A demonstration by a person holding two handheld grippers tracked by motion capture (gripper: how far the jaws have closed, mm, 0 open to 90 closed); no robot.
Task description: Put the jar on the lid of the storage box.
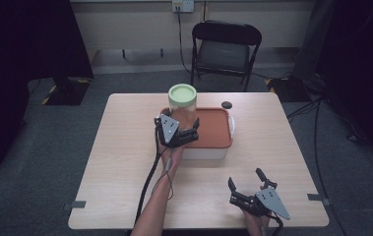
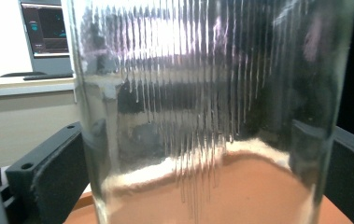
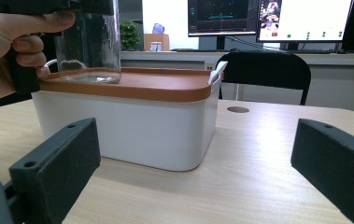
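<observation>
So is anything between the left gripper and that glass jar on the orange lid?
Nothing visible. The left gripper has its jaws on either side of the glass jar, which stands on the orange lid.

We are in an office or lab room: lit monitors line a desk along the top of the frame, a folding chair stands beyond our worktop, wall sockets above, grey carpet below.

Bare table lies open left of the box; the jar probably blocks its left end.
</observation>
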